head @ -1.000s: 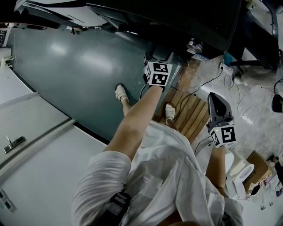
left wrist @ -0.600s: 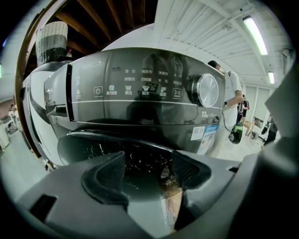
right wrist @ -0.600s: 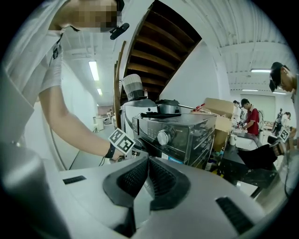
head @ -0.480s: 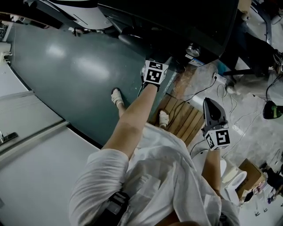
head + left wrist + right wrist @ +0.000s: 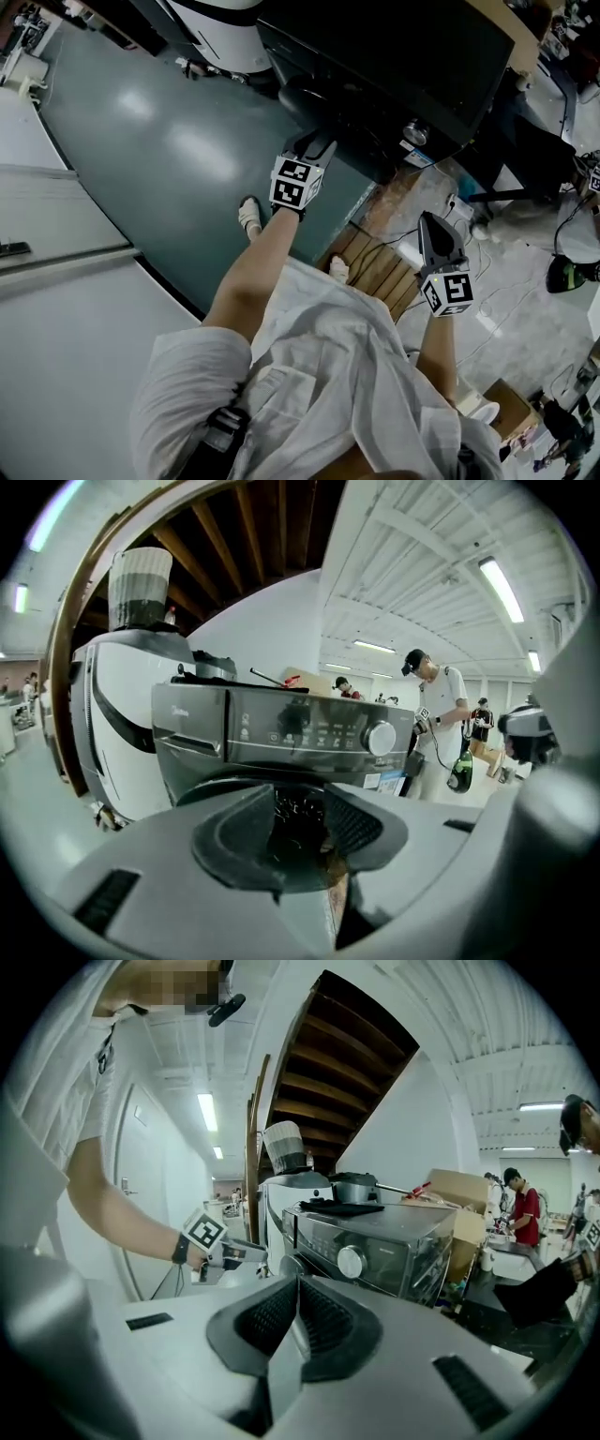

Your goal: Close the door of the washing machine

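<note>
- Left hand-held gripper (image 5: 317,146) hovers at the washing machine (image 5: 412,56) door (image 5: 302,101), jaws closing on nothing.
- Right hand-held gripper (image 5: 297,1312) is pressed together, empty.
- Door seems shut; next, check the latch.

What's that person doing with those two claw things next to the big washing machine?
A person stands in front of a dark washing machine, holding a claw in each hand. The left claw reaches toward the machine's front. Its jaws are closing, with nothing between them. The right claw is held off to the side, shut and empty. I can't tell from these pictures whether the machine is closed up yet.
</note>
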A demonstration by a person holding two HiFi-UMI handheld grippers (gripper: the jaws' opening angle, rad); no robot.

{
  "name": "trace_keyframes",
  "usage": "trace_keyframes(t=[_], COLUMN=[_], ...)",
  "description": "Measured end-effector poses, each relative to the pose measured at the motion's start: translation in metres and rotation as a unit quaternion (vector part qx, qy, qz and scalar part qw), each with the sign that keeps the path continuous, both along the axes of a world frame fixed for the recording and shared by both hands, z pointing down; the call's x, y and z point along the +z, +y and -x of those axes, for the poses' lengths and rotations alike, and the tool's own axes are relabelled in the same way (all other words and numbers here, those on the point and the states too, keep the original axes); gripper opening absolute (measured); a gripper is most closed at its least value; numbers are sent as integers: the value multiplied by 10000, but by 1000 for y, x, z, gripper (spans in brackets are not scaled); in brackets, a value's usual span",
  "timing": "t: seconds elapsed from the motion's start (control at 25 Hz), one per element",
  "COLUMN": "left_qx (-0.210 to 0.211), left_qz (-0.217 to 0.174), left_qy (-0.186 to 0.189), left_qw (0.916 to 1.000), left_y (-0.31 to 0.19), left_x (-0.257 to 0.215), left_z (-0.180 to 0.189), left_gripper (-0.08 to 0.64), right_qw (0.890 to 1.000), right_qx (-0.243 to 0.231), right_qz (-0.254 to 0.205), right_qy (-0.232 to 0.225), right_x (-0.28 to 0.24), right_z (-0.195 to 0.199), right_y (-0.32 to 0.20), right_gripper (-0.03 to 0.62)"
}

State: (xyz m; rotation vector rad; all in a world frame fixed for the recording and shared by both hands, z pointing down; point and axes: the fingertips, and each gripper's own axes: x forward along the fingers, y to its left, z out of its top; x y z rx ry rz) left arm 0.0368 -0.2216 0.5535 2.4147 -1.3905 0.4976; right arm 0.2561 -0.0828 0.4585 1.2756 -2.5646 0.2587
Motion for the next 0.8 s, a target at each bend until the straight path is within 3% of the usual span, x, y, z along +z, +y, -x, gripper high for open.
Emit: trace_keyframes(t=[0.24, 0.8], left_qx=[-146, -759], left_qz=[-706, -1933], left_qy=[195, 322], left_qw=[9972, 9777], left_y=[42, 144], left_x=[-71, -198], left_z=[45, 104], left_gripper=[79, 29], right_qw=[9993, 9966], right_qx=[-217, -170], right_qz=[-218, -646], right_qy=[-204, -489], right_x=[-20, -70], right_z=[16, 17], right_y=[-9, -2], right_gripper=[29, 28])
